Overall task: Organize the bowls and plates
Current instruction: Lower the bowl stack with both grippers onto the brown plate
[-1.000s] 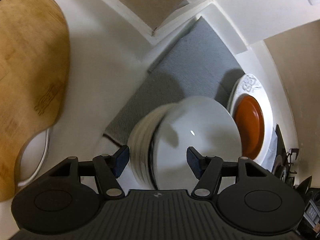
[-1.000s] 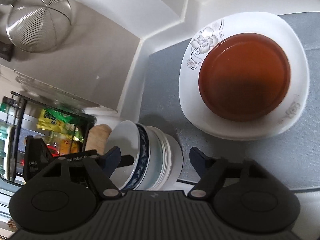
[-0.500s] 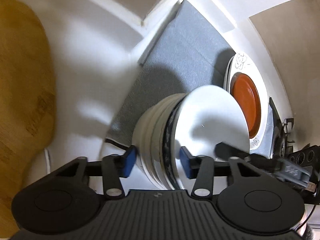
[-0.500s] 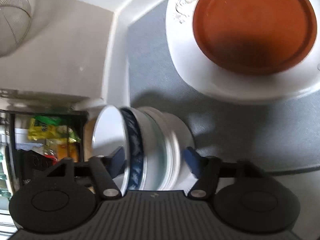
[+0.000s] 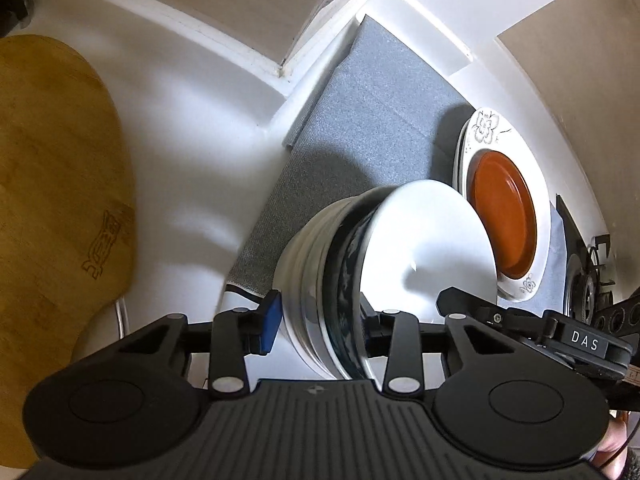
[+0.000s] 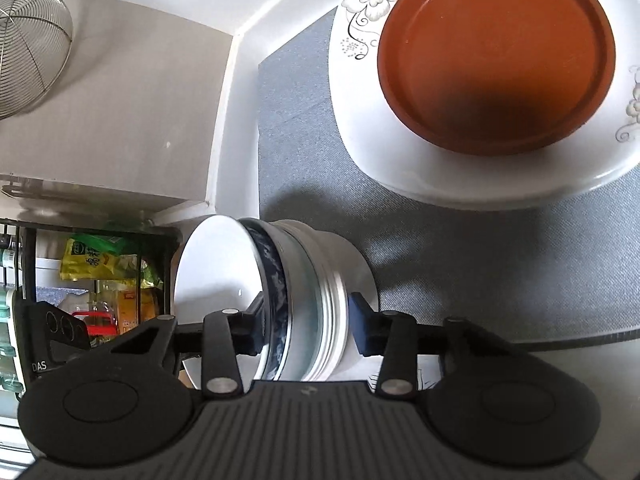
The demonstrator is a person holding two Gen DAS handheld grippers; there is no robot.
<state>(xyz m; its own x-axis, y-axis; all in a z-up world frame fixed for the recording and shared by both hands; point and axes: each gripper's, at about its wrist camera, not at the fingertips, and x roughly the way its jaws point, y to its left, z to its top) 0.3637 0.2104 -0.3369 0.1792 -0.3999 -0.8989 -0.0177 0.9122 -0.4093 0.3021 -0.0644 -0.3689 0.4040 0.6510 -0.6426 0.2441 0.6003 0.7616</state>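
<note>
Left wrist view shows both grippers, left gripper (image 5: 316,328) and right gripper (image 6: 306,326), clamped on one nested bowl stack (image 5: 360,268), carried tilted over the grey mat (image 6: 480,260). Orange plate (image 6: 496,52) already sits on the floral plate (image 6: 360,92); setting the bowls down seems left.

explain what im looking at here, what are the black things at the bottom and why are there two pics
The black things are handheld tongs, one in each of a person's hands, each with a camera looking out along its fingers. So there are two pictures: one from the left tongs, one from the right tongs. Both pairs clamp the same stack of bowls from opposite sides; the stack is tipped on its side, and the innermost bowl has a dark blue pattern. Beyond it, on a grey mat, sits a flowered white plate with a brown plate on it. A wooden board shows at the left.
</note>
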